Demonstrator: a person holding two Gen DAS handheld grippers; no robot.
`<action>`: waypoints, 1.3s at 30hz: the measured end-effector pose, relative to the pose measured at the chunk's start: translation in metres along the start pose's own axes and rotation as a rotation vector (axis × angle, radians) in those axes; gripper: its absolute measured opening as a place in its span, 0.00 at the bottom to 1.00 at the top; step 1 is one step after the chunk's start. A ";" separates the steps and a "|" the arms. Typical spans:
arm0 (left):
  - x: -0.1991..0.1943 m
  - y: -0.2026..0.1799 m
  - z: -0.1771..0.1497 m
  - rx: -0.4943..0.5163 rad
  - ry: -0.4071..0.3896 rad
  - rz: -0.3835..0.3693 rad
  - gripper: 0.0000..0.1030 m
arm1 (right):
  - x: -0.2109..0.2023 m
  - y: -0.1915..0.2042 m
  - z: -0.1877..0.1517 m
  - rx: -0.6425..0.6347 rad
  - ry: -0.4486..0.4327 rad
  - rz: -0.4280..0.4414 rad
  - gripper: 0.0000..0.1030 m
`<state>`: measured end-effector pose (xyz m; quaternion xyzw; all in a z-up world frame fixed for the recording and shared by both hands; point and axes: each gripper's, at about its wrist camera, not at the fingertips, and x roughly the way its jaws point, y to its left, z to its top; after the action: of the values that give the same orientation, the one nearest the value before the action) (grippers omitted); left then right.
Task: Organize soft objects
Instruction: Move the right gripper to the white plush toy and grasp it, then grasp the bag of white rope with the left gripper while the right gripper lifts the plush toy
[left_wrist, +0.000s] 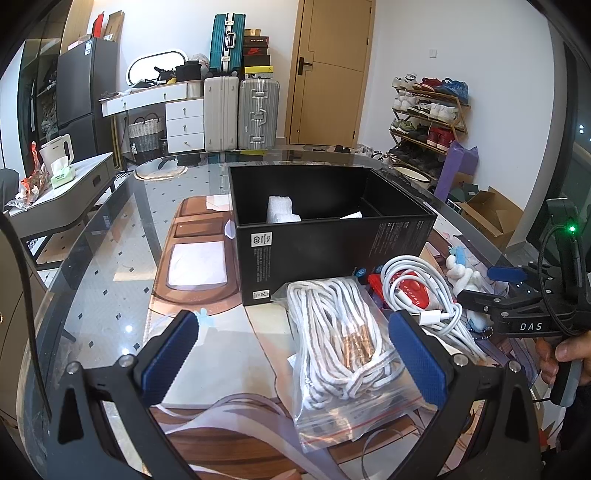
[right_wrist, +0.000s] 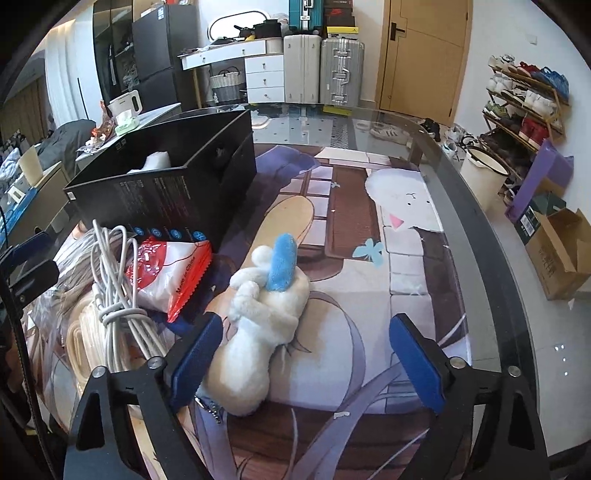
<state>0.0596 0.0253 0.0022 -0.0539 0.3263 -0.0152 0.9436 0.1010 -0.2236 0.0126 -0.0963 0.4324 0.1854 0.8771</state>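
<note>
1. Sorting has barely begun: your black box (left_wrist: 332, 229) sits mid-table, toward the far edge, with only a white foam piece (left_wrist: 280, 210) and what looks like a white paper scrap showing inside.
2. Your right gripper (right_wrist: 303, 354) hangs over the plush toy (right_wrist: 258, 332), which lies on the printed mat (right_wrist: 369, 314) just off the box's near right corner. Jaws apart; the left pad touches or nearly touches the toy's flank, the right pad stands well clear. No grip yet, I'd say.
3. Your left gripper (left_wrist: 295, 350) hovers over the bagged white laces (left_wrist: 332, 332), jaws wide apart. The right pad sits over the bag's edge; I cannot tell if it touches. Nothing clamped.
4. Left to move, all against the box's near side toward your edge of the table: the laces in their zip bag, the coiled white cable (left_wrist: 424, 291), the red-and-white packet (right_wrist: 166, 269) under it, and the plush.
5. Judgement: early stage, four soft items outside, none lifted. Next call: centre the right jaws on the plush before closing.
</note>
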 end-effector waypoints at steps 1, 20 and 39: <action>0.000 0.000 0.000 0.000 0.001 0.001 1.00 | 0.000 0.002 -0.001 -0.004 -0.002 0.008 0.83; 0.000 -0.001 0.000 0.001 0.000 0.001 1.00 | -0.005 0.018 -0.003 -0.044 -0.044 0.077 0.35; 0.021 -0.016 0.006 0.007 0.106 -0.028 1.00 | -0.020 0.017 -0.001 -0.048 -0.114 0.088 0.35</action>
<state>0.0800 0.0086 -0.0040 -0.0542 0.3748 -0.0326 0.9250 0.0824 -0.2130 0.0276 -0.0875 0.3811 0.2391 0.8888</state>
